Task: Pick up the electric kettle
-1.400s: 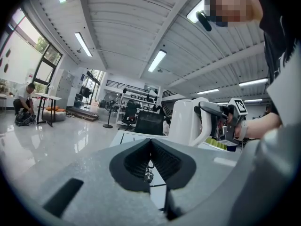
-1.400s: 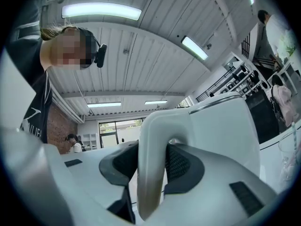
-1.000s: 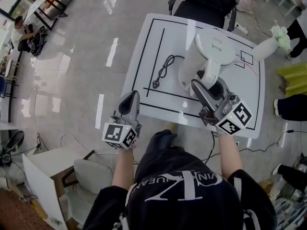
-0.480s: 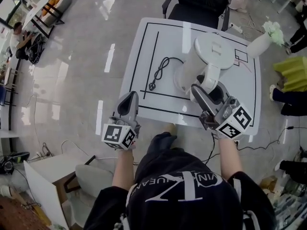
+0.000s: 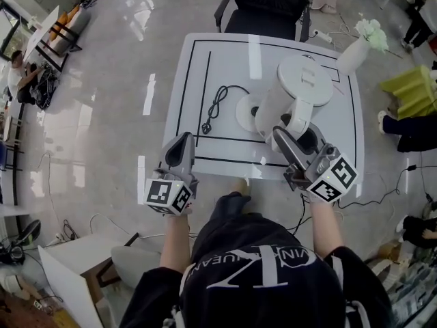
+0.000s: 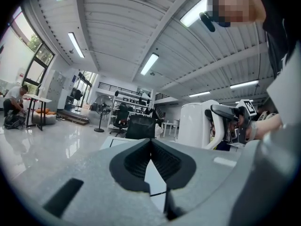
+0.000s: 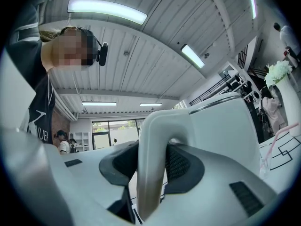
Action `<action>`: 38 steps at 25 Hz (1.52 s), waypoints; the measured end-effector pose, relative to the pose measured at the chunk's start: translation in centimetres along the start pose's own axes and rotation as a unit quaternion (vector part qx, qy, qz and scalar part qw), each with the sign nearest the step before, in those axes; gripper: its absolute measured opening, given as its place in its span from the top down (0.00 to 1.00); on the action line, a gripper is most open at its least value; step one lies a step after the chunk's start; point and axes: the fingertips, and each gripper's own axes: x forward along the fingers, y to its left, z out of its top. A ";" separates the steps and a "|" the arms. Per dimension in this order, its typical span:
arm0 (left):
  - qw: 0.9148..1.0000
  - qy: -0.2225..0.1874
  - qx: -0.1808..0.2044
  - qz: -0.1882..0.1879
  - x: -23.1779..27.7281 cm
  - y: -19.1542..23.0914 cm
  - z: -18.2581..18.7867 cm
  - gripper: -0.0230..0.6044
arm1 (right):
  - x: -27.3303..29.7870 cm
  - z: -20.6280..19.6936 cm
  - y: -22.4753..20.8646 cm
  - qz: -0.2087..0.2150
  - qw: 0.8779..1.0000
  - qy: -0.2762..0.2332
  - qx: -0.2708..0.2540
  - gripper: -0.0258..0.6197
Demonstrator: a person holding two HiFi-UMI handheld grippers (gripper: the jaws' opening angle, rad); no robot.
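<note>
white plastic electric kettle (image 5: 300, 87) is over the right half of the white table with black taped lines (image 5: 194, 80), leaning; looks clear of its round white base (image 5: 244, 111) just to its left; right gripper (image 5: 292, 137) is clamped on the kettle's curved white handle (image 7: 153, 168), a pad on either side below the top bend; left gripper (image 5: 180, 149) is off the table's near edge, jaws together on nothing; my read: the body's weight sits well off the pads, so it may swing; lift straight and slow, wrist steady, clamp firm; steer clear of the black power cord (image 5: 220, 104) and the white vase of flowers (image 5: 355, 50) at the far corner
</note>
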 end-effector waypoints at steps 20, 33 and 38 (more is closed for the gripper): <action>0.999 -0.008 0.010 -0.048 2.9 -4.5 1.2 0.95 | -8.2 2.2 -1.9 -0.089 0.996 -0.014 -0.020 0.74; 0.998 -0.019 0.015 -0.050 2.9 -5.2 2.4 0.95 | -11.6 2.7 -2.4 -0.126 0.992 -0.018 -0.027 0.74; 0.999 -0.022 0.016 -0.048 2.6 -5.6 2.6 0.95 | -12.3 2.7 -2.4 -0.131 0.991 -0.019 -0.026 0.74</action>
